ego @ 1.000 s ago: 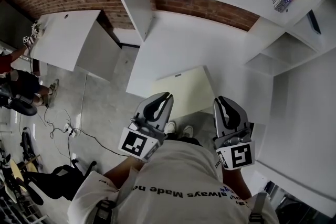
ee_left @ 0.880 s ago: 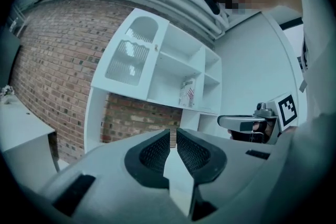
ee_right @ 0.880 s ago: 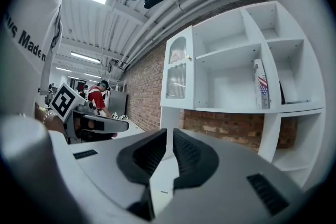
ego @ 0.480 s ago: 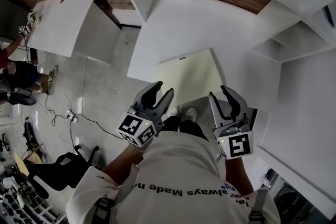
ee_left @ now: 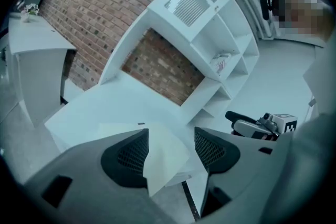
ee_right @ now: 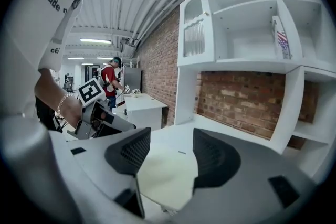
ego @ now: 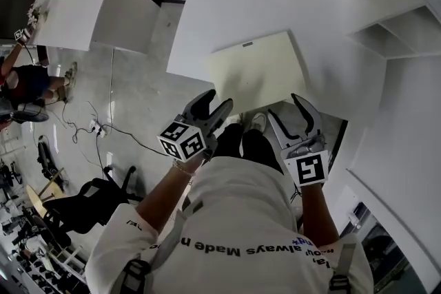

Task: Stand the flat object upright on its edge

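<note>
A flat cream board (ego: 258, 69) lies face down on the white table (ego: 275, 3), its near edge reaching over the table's front. Both grippers hover just short of that edge, not touching it. My left gripper (ego: 216, 101) is off the board's near left corner and its jaws are opening, with nothing between them. My right gripper (ego: 286, 108) is by the near right corner, also opening and empty. In the left gripper view the board (ee_left: 160, 152) shows beyond the left gripper (ee_left: 170, 139). The right gripper view shows the board (ee_right: 165, 173) past the right gripper (ee_right: 168, 149).
A white shelf unit (ee_right: 247, 23) stands on the table against a brick wall (ee_right: 247, 97), with a flag-printed book (ee_right: 282, 39) on it. A second white desk (ego: 83, 0) stands left. Cables (ego: 103, 127) and a chair (ego: 83, 206) are on the floor. A person in red (ee_right: 110, 78) stands far off.
Both grippers went from shut to open. The head view has tilted down, so the board and table sit lower in view and closer to the fingertips.
</note>
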`<state>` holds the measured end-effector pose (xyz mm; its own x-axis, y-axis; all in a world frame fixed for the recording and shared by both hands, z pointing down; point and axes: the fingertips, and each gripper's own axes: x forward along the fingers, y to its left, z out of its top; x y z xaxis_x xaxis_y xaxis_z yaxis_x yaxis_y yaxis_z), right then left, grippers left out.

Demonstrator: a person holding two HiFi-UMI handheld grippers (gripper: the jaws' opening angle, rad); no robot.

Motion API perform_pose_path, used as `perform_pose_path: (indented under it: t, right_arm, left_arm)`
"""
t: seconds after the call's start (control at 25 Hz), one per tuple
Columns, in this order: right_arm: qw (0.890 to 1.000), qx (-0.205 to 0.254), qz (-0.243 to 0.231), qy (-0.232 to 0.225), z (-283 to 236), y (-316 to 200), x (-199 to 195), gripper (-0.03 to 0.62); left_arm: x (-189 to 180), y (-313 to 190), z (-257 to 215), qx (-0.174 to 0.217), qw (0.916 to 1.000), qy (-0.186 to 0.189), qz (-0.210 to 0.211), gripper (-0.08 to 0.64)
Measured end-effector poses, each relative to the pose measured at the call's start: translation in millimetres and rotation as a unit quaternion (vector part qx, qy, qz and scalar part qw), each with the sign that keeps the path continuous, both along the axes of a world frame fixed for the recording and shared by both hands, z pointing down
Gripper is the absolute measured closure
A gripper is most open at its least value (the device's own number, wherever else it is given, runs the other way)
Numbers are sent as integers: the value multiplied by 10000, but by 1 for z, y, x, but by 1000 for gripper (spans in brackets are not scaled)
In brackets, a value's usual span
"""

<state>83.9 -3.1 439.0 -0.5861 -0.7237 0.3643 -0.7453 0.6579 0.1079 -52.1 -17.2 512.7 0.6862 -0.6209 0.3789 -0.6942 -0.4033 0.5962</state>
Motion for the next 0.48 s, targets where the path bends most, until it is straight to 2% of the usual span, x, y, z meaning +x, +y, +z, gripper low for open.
perform_pose_path:
  t: [0.12,0.2,0.28,0.48]
  right_arm:
    - [9989,-230,-216,352,30,9,-8,357]
    - [9969,-306,-357,624,49,13,-12,345]
    - [9946,-289,-528,850,67,16,-16,336]
    - [9887,-253,-834,1222,114,25,-24,319]
  left_arm:
    - [-6,5,29,-258,9997,16,-30,292]
    - [-8,9,51,-536,9984,195,-58,282]
    - [-10,14,71,-786,9962,349,-108,278]
    - [-22,28,118,-1212,9917,359,-253,261]
